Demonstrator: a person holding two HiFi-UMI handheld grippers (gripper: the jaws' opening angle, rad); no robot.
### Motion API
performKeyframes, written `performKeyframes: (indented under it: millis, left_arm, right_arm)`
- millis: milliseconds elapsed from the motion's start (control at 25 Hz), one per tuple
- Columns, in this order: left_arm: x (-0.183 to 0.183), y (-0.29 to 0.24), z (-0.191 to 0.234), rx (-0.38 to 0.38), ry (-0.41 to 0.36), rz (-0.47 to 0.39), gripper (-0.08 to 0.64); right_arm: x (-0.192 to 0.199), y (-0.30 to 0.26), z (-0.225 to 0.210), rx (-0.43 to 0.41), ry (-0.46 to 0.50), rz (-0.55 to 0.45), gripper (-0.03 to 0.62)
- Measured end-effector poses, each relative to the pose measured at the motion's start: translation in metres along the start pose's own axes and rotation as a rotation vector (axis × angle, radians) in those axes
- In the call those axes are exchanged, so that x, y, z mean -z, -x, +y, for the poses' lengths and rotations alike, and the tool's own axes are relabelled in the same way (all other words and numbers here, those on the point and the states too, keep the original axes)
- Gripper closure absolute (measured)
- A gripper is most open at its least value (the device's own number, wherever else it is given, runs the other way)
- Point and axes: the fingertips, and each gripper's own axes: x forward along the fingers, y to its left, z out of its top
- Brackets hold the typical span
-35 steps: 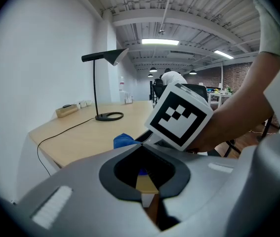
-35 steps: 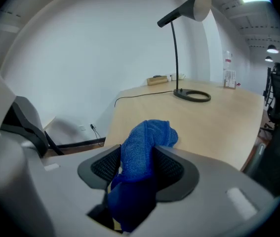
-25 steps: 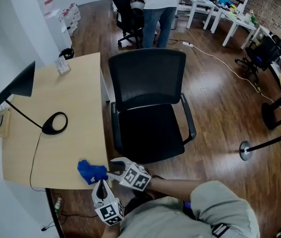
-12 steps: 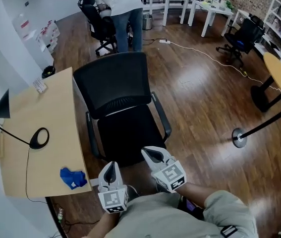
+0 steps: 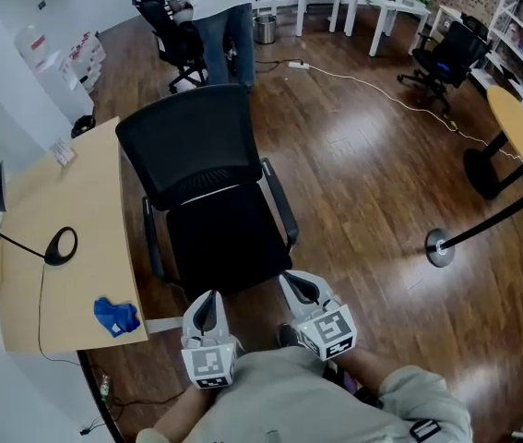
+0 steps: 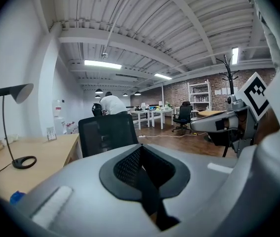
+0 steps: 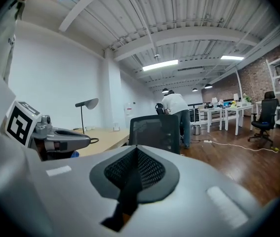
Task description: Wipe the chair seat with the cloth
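cloth [image 5: 115,316] bunched on desk [image 5: 58,201] corner; chair seat [image 5: 219,243] bare | left hand-held gripper [image 5: 208,296], right hand-held gripper [image 5: 296,281]: jaws closed together, nothing held | step: cloth awaiting pickup, or laid back after wiping (undecidable)

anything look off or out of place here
Only the blue cloth: it lies crumpled near the front corner of the desk, in neither gripper. Both the left gripper and right gripper are shut and empty before the chair. Nothing spilled or damaged.
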Motion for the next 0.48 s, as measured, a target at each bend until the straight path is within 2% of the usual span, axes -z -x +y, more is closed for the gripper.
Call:
performKeyframes:
  millis: [480]
  left_arm:
    - [0.004, 0.021, -0.01, -0.032, 0.019, -0.003, 0.555]
  right_arm:
    - [-0.005, 0.011, 0.014, -0.051, 0.037, -0.006, 0.592]
